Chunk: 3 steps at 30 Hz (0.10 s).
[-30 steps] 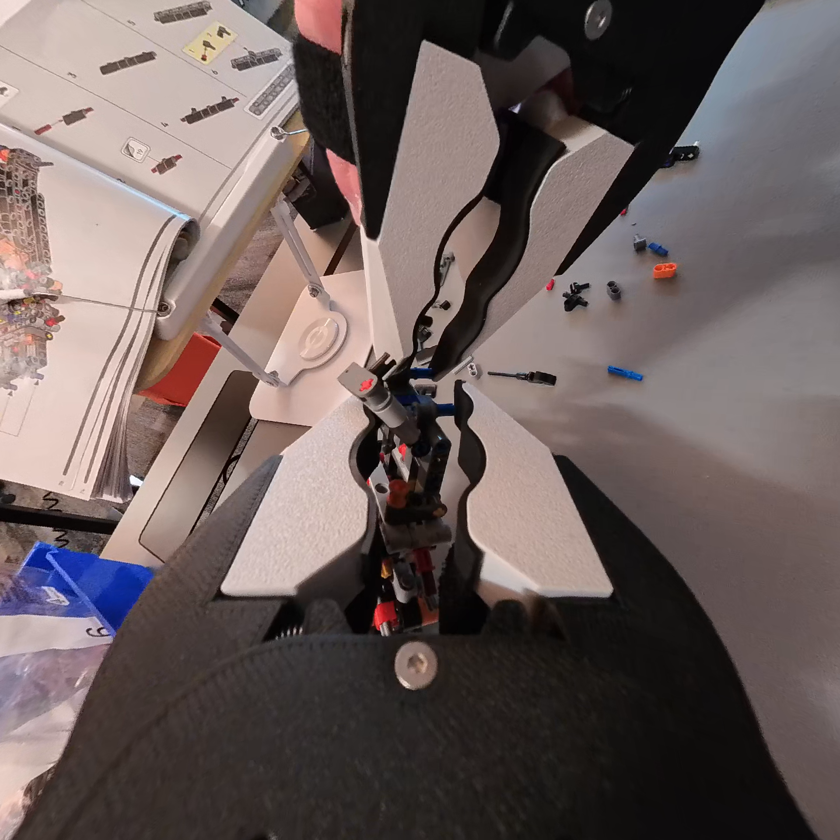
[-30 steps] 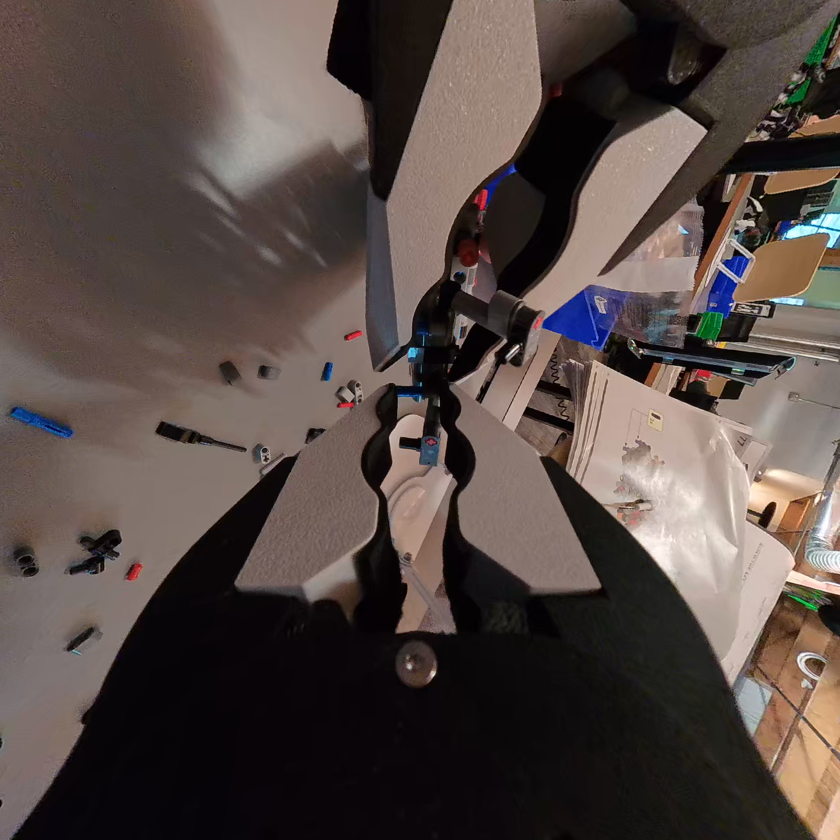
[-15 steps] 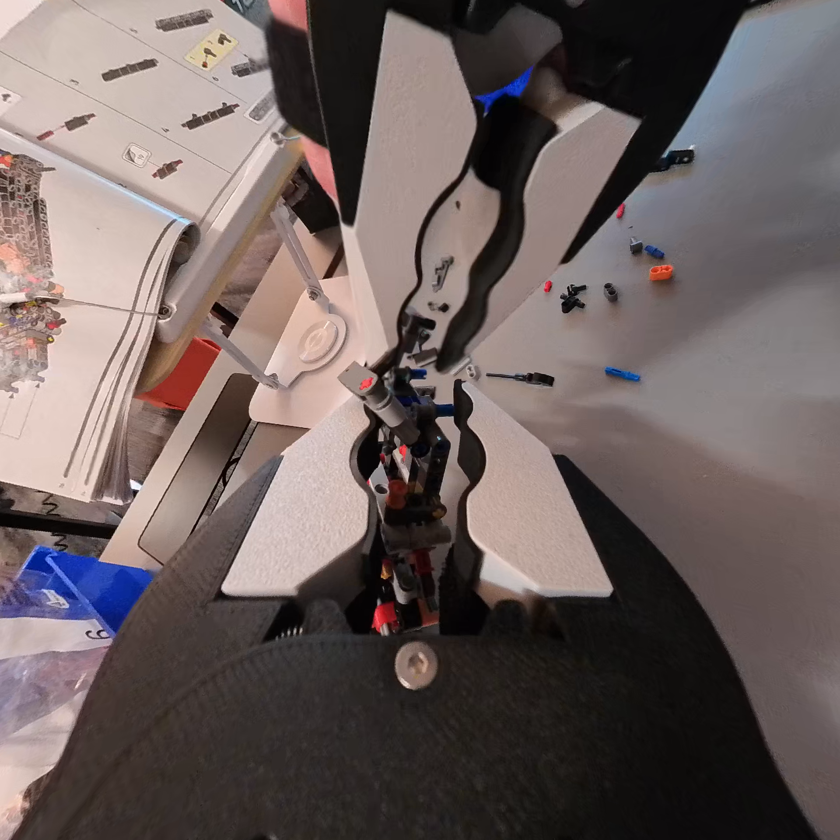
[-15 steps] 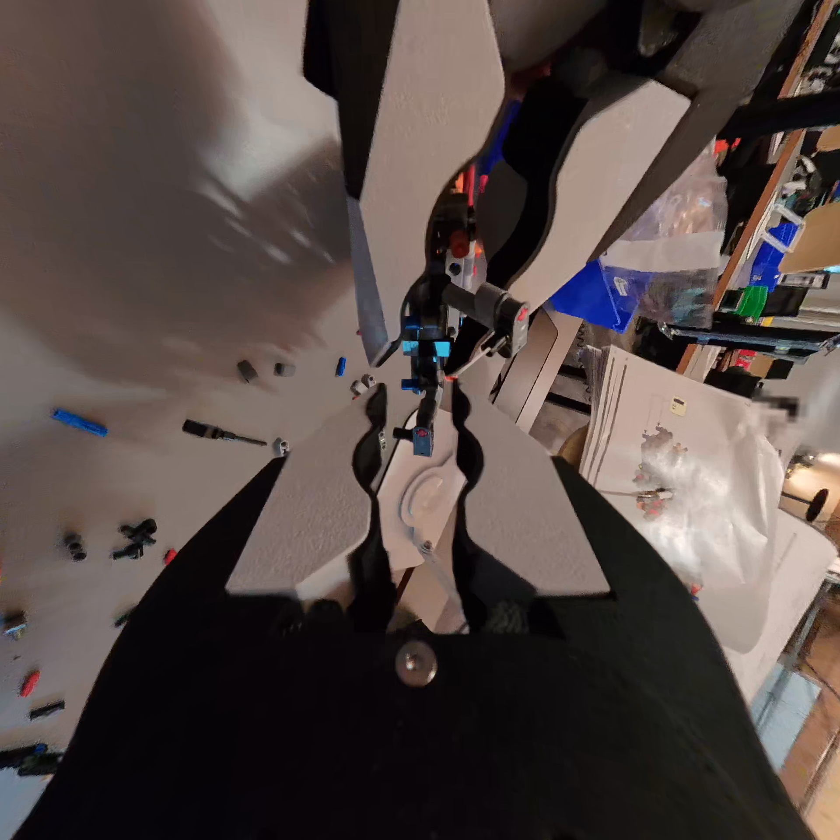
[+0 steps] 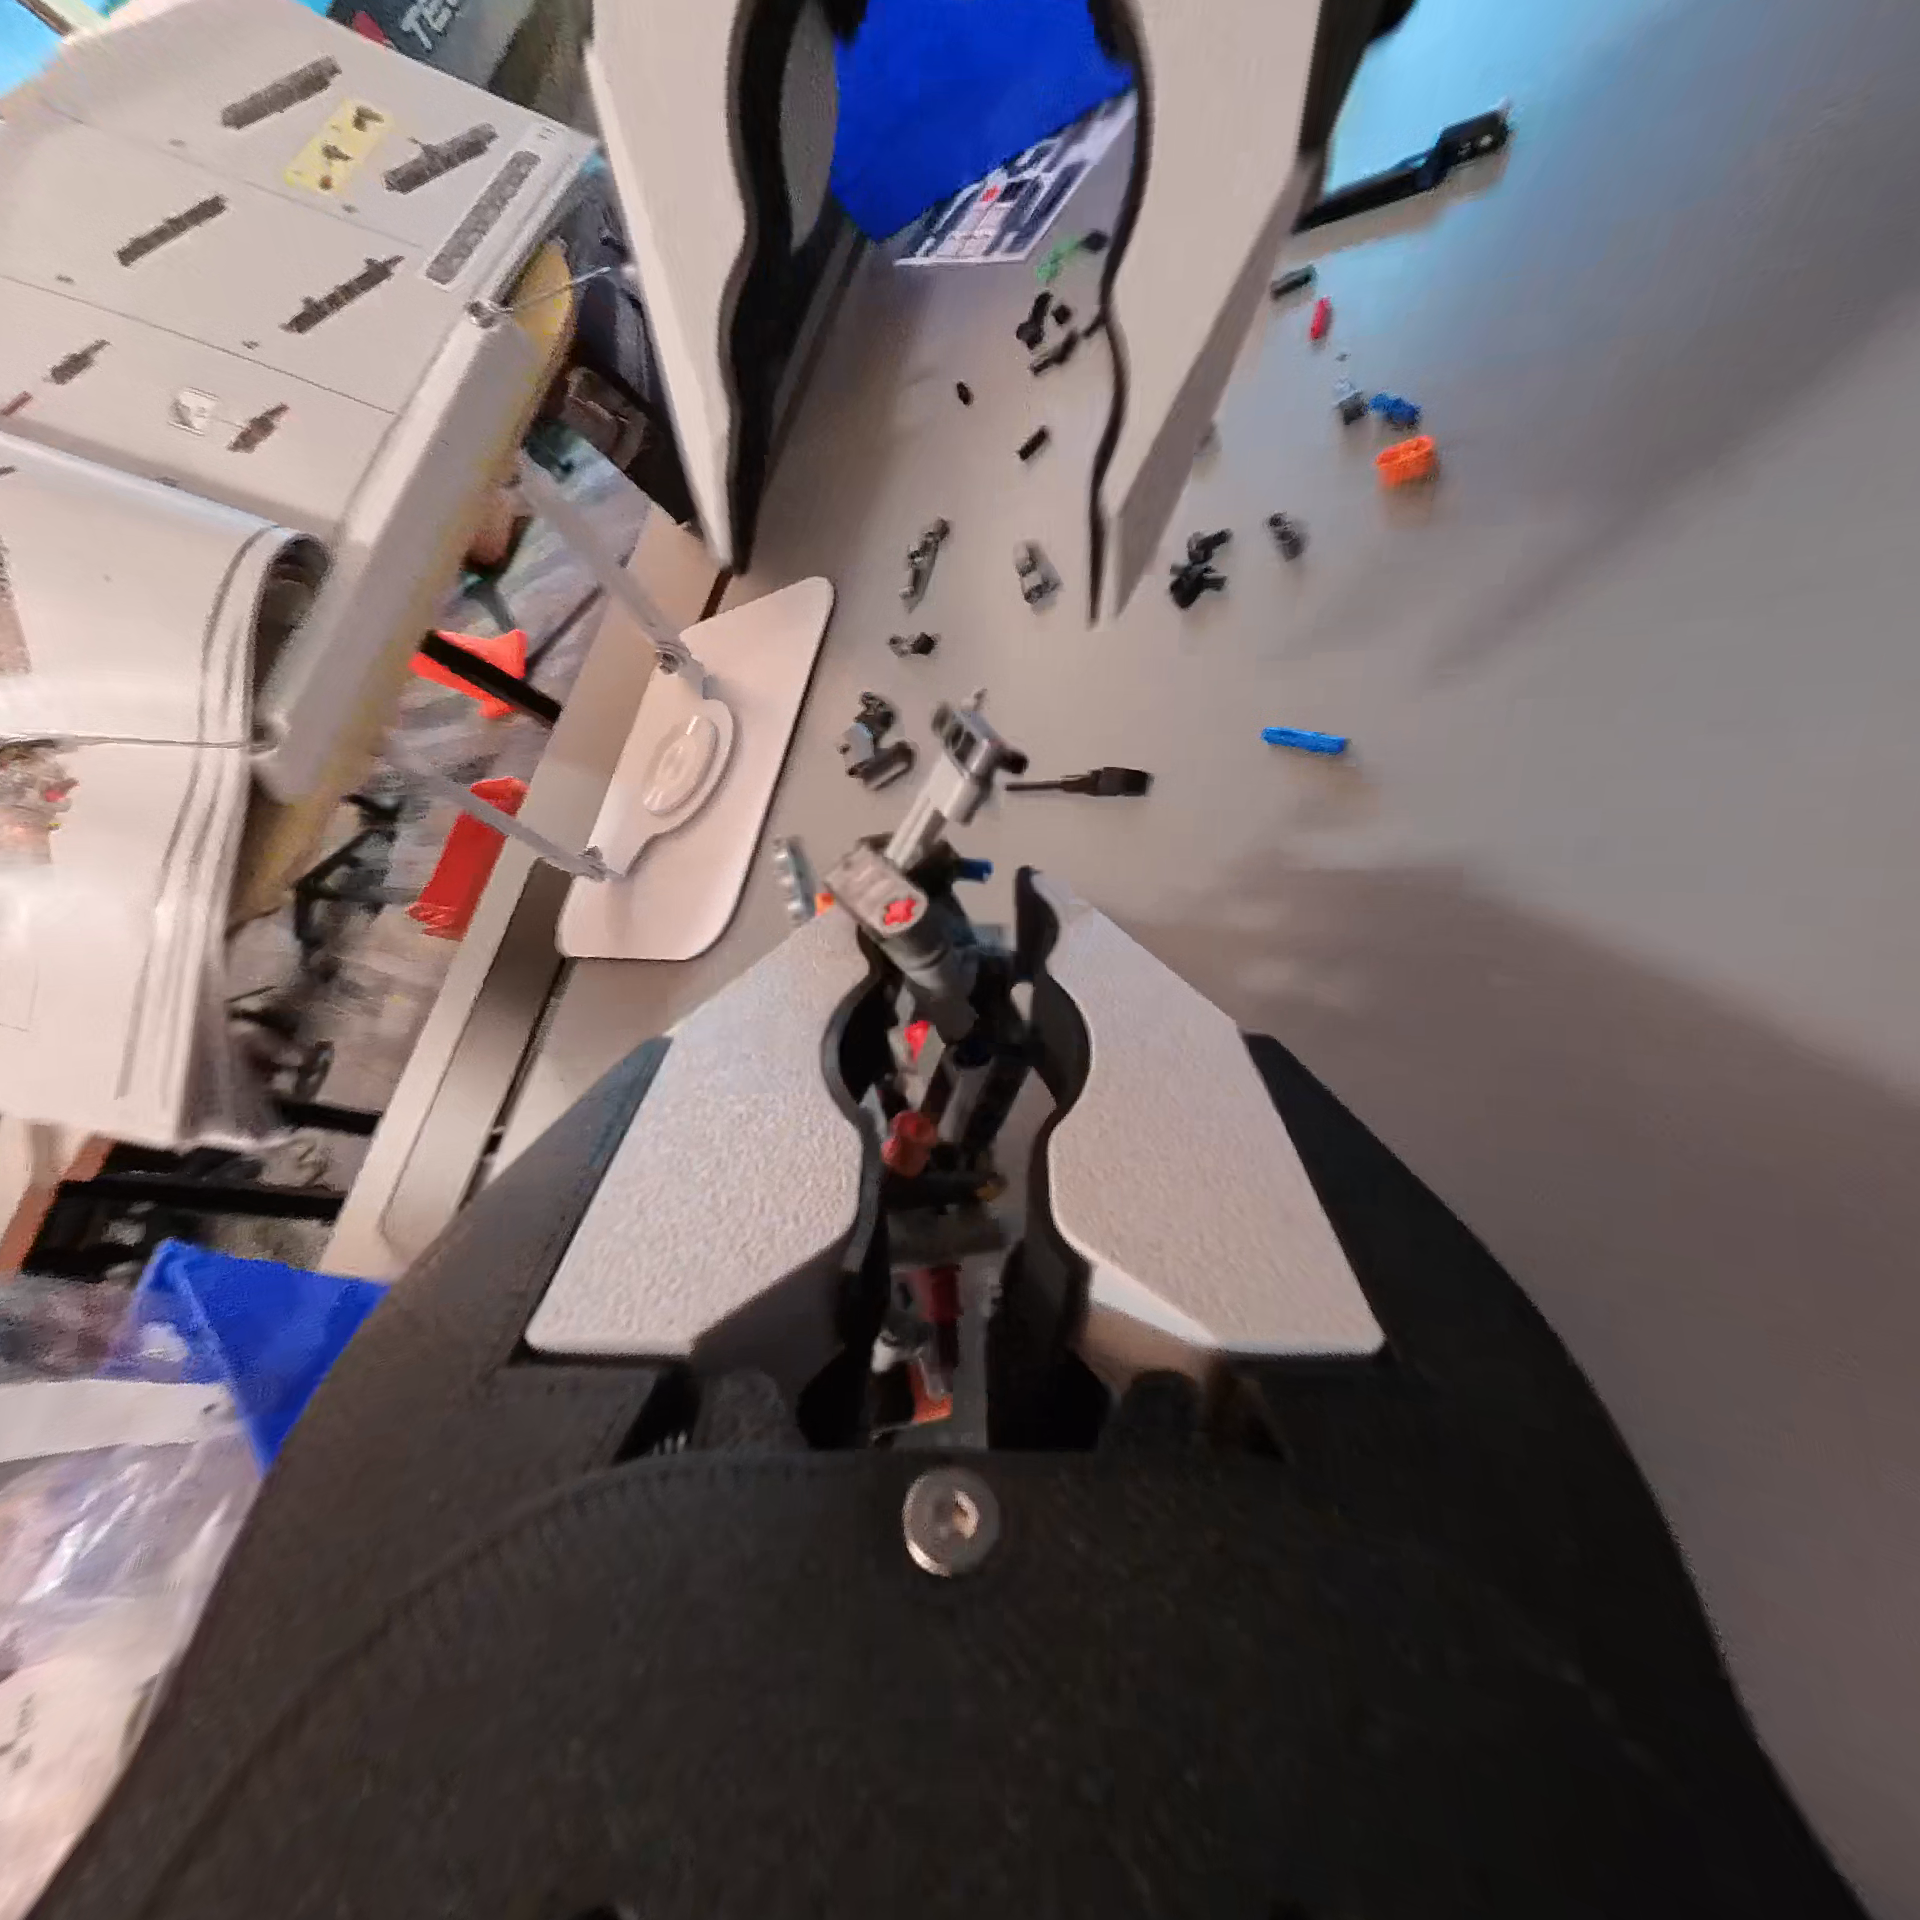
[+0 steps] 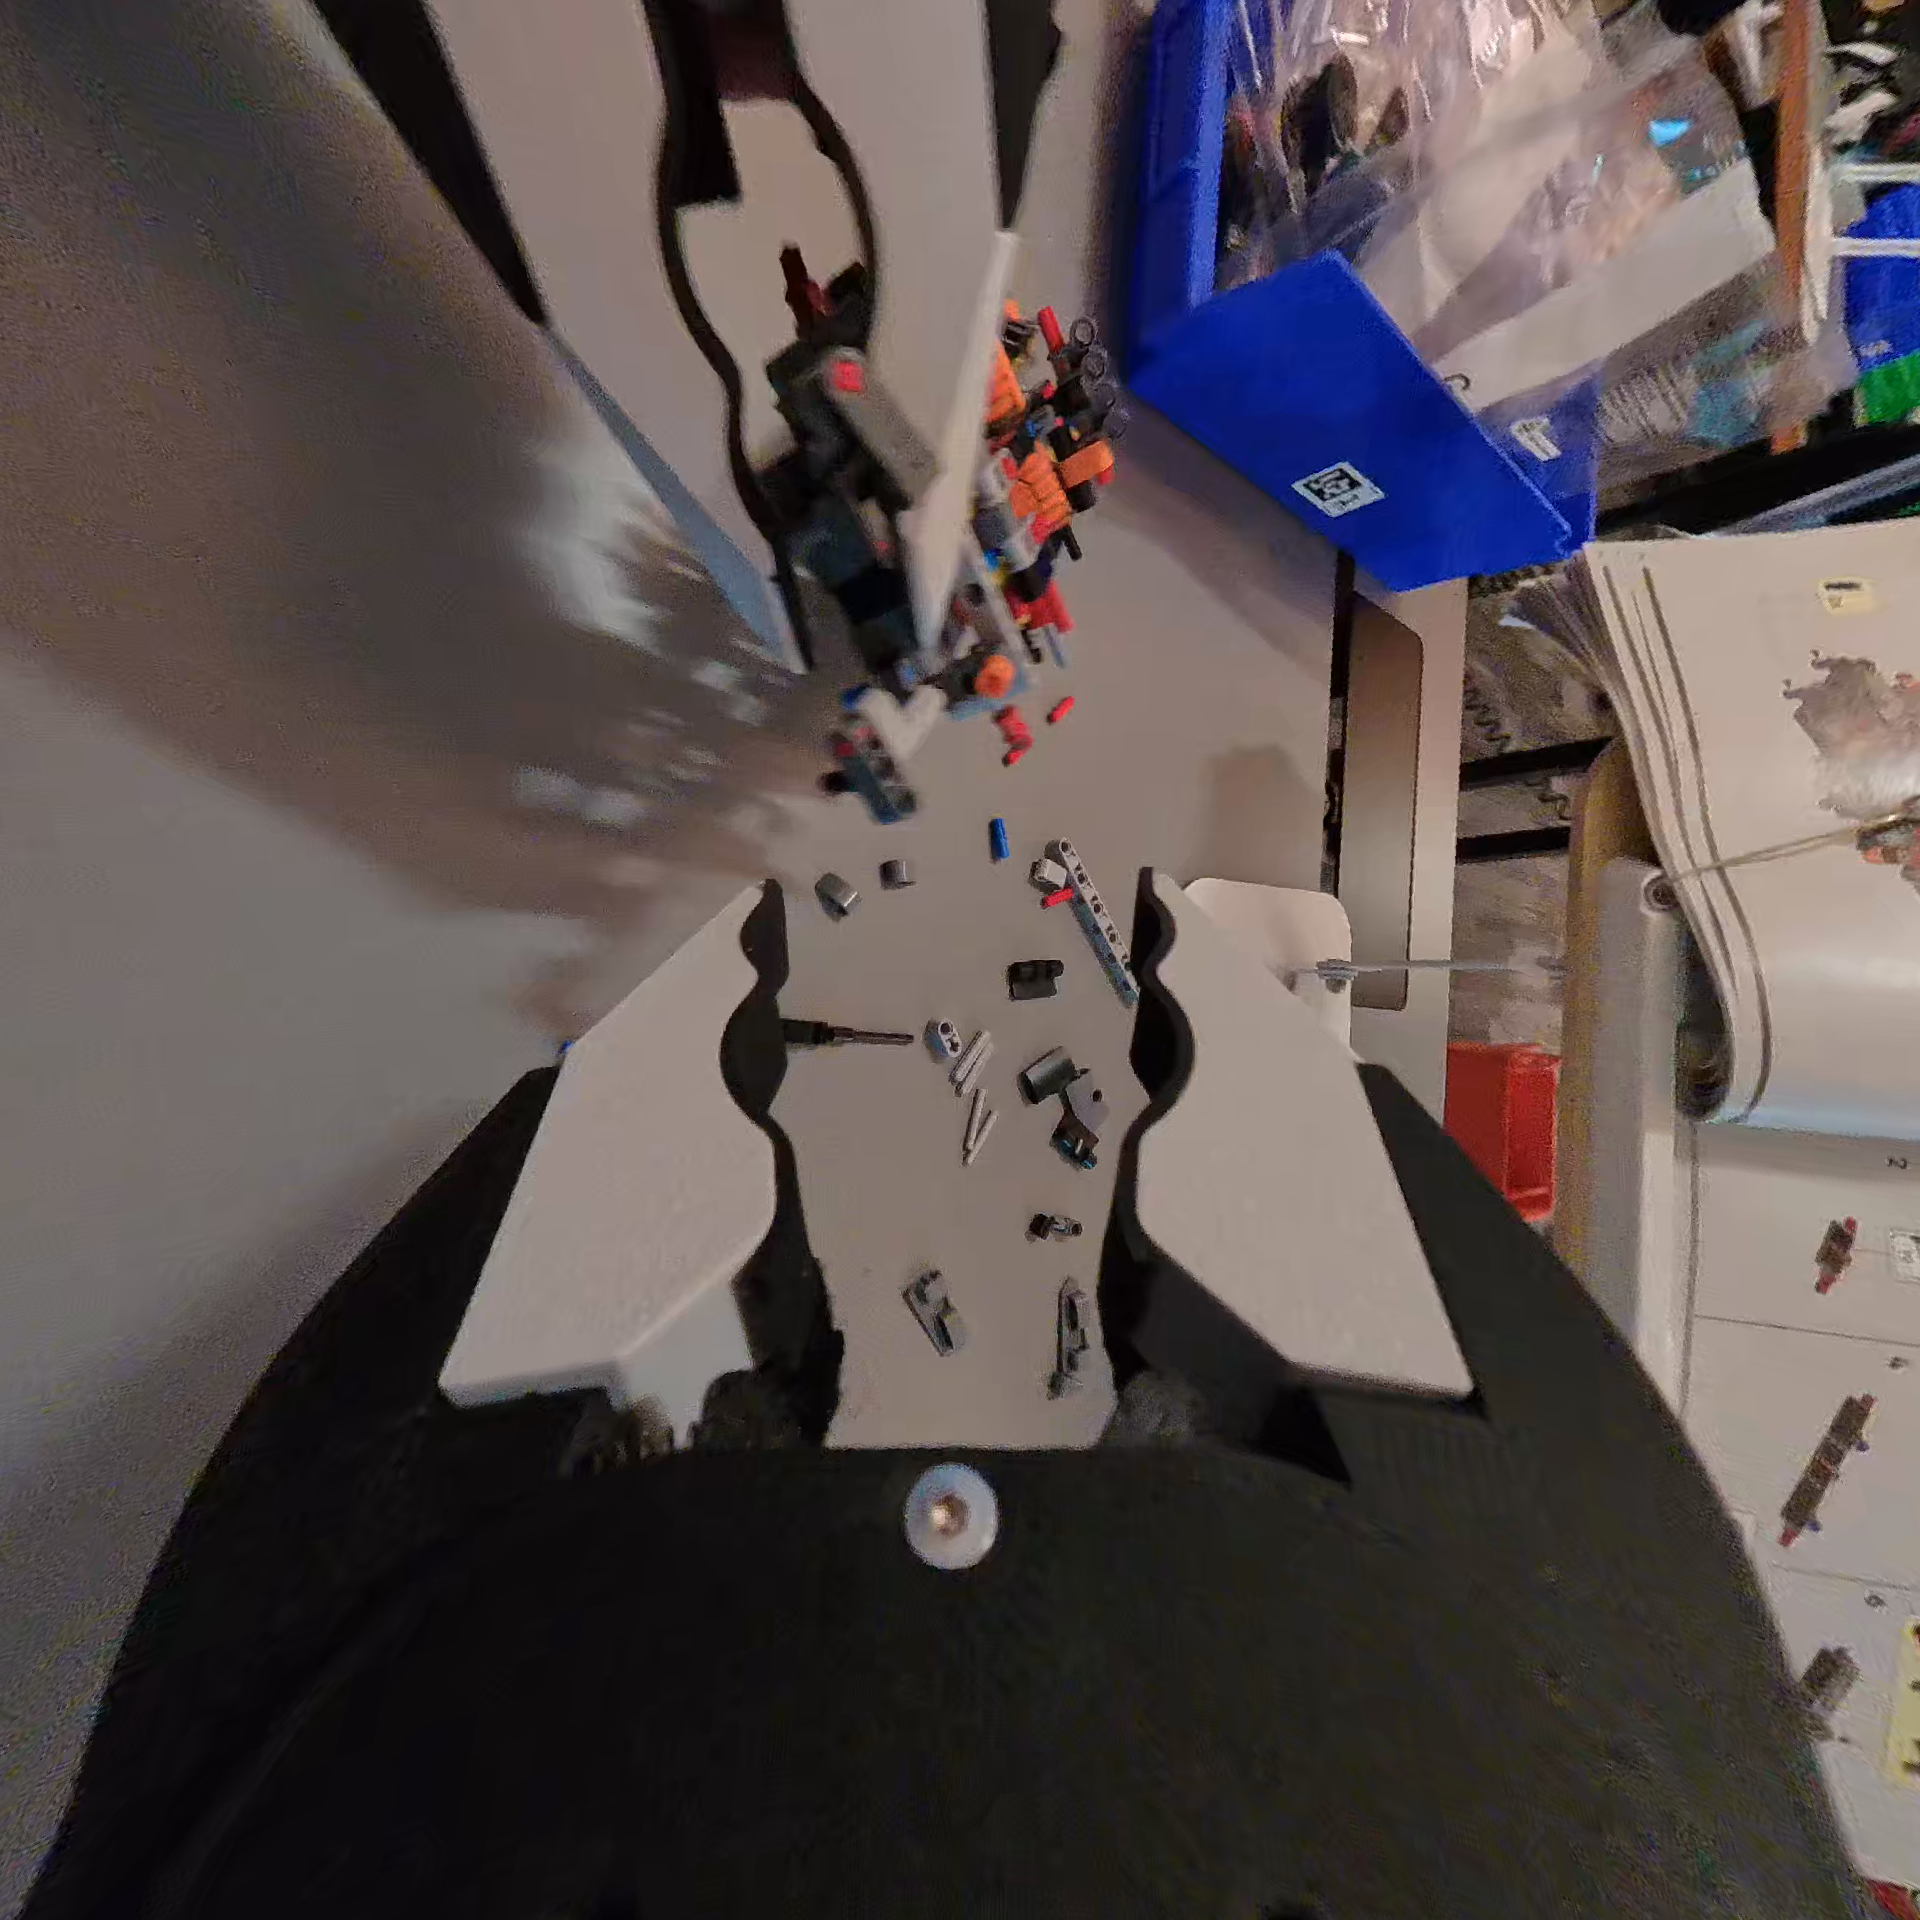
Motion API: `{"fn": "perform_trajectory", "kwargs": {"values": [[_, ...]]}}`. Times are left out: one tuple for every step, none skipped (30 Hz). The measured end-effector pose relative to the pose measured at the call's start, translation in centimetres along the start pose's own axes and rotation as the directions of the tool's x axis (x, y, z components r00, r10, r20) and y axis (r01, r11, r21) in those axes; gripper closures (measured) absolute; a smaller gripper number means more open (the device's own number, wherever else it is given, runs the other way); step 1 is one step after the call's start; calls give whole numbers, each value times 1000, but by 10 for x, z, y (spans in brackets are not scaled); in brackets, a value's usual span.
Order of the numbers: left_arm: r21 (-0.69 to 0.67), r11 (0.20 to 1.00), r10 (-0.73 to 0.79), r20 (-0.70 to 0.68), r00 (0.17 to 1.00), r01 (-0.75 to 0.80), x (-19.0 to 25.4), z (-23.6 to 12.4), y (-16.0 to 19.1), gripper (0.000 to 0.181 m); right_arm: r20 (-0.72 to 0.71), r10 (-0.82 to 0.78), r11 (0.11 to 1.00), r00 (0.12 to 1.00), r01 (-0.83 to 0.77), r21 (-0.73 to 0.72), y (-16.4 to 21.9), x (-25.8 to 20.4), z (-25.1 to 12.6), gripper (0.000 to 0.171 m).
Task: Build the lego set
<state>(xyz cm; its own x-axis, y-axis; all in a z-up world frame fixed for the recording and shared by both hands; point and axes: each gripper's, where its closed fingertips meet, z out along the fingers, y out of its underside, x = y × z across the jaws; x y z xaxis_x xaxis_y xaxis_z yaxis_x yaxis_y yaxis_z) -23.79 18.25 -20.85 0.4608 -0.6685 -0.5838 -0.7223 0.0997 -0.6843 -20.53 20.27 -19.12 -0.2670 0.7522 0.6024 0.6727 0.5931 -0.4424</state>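
Observation:
My left gripper is shut on a small lego assembly of grey, black and red parts, held above the grey table; a grey rod sticks out past the fingertips. In the right wrist view the left gripper comes in from the top with the assembly between its fingers. My right gripper is open and empty above loose parts, apart from the assembly. It shows open at the top of the left wrist view.
Loose parts lie on the table: a black axle, a blue pin, an orange piece, a grey beam. An orange and black lego cluster shows beside the left finger. An instruction booklet on a stand and a blue bin line the table edge.
My right gripper was shut at the tip of the assembly; it has opened and drawn back from it. My left gripper keeps its hold and has tilted.

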Motion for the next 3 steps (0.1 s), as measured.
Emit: {"fn": "perform_trajectory", "kwargs": {"values": [[2,1000,-2,-15,1000,2,6,0,1,171,-6,1,1000,1000,-1,1,2,-3,7,105],[7,1000,-7,-20,1000,7,10,1,1,170,13,12,1000,1000,-12,1,4,-8,13,107],[7,1000,-6,-14,1000,6,13,1,1,170,40,41,999,998,-41,4,5,-12,20,108]]}}
